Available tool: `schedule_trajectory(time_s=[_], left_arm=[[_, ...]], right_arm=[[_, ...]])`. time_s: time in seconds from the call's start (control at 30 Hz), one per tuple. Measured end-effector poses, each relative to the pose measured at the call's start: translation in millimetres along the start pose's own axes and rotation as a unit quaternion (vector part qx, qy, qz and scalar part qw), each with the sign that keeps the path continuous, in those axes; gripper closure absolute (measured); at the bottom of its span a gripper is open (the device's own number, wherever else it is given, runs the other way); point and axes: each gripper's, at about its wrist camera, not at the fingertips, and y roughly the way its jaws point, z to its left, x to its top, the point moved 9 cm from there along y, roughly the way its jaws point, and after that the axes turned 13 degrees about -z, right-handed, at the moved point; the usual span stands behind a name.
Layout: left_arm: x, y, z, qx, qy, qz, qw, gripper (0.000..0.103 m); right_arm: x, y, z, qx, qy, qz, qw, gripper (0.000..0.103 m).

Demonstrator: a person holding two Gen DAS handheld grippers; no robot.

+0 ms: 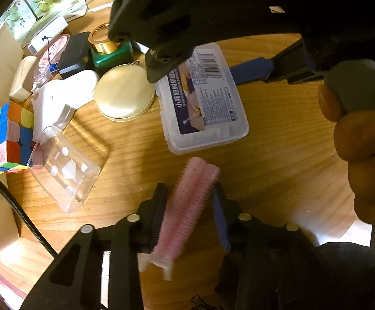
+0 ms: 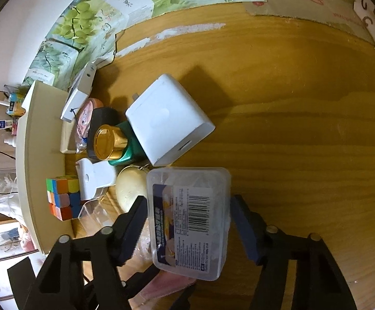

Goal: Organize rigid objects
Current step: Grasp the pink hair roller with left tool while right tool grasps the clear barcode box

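Note:
A pink bristly hair roller (image 1: pixel 187 206) lies on the wooden table (image 1: pixel 278 155), and my left gripper (image 1: pixel 189 191) is shut on it, a pad pressing each long side. A clear plastic box with a blue label and barcode (image 2: pixel 190 219) lies flat further back, also visible in the left wrist view (image 1: pixel 203 95). My right gripper (image 2: pixel 188 201) is shut on the box, its black finger on the left side and its blue pad on the right. The left wrist view shows the right gripper (image 1: pixel 195 77) reaching down over that box, held by a hand (image 1: pixel 363 142).
A crowded cluster sits left of the box: a white charger cube (image 2: pixel 166 118), a green bottle with a gold cap (image 2: pixel 110 142), a round cream compact (image 1: pixel 125 93), a Rubik's cube (image 1: pixel 9 139), an open clear case (image 1: pixel 68 170). Grape-printed cartons (image 2: pixel 84 25) stand behind.

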Motion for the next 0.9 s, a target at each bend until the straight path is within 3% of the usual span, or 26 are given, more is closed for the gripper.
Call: schedule_trajectory(time_s=[0.4, 0.9], left_arm=[[-1, -9, 3, -0.008, -0.028, -0.002, 0.9996, 0.074], [3, -36, 17, -0.005, -0.049, -0.041, 0.998, 0.074]], right_arm=[[-1, -8, -10, 0.008, 0.017, 0.0, 1.0, 0.037], [-16, -32, -67, -0.002, 0.091, -0.004, 0.996, 0.037]])
